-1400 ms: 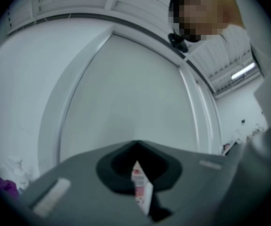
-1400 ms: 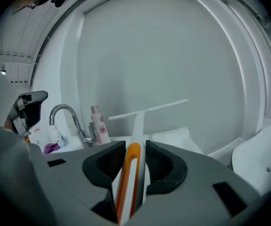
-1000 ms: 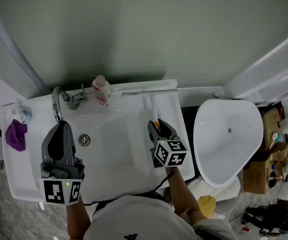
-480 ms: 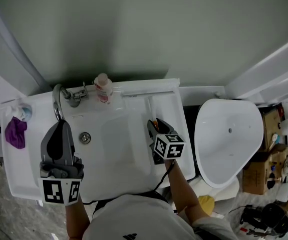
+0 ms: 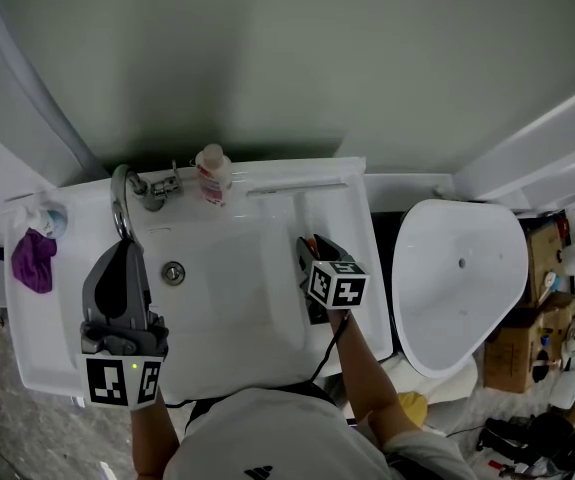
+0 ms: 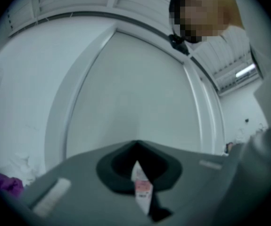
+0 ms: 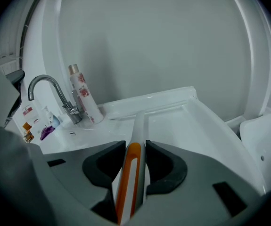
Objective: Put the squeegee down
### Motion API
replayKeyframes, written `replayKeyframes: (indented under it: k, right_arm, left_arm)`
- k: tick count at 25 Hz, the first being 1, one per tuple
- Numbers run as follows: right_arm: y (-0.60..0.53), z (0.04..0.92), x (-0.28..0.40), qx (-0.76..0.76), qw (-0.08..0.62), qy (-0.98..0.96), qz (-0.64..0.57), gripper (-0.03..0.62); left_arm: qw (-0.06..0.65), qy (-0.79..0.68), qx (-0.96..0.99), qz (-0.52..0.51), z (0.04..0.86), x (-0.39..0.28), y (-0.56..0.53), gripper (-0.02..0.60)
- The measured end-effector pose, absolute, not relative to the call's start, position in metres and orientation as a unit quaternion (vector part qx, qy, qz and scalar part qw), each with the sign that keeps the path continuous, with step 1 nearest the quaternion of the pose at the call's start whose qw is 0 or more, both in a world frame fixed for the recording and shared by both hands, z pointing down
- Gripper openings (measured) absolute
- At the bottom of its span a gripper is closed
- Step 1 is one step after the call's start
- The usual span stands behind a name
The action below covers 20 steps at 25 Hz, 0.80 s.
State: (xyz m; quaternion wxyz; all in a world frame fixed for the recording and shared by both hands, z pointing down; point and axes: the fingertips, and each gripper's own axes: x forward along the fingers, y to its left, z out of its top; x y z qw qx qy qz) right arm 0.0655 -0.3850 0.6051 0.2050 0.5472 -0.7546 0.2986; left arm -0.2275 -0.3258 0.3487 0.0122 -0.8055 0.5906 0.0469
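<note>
Right gripper [image 7: 135,149] clamps the squeegee [image 7: 138,121] handle at lower centre.
Its long axis runs straight ahead from the jaws toward the sink's [image 5: 67,368] back ledge; the left gripper [image 5: 119,253], jaws together, sits well left.

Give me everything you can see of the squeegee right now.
The squeegee is T-shaped and plastic-looking: a white handle with an orange inlay, narrowing to a white neck and a long white crossbar. The right gripper has its jaws shut on the handle. The crossbar appears to lie along the back ledge of the sink.
</note>
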Motion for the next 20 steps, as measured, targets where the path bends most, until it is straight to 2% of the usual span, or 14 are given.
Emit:
replayKeyframes:
  k: [20]
  right_arm:
    - [-0.386, 0.628, 0.073, 0.561, 0.286, -0.72, 0.292, 0.138]
  left_arm:
    - [0.003, 0.59, -0.806, 0.045, 0.356, -0.233, -0.325, 0.008]
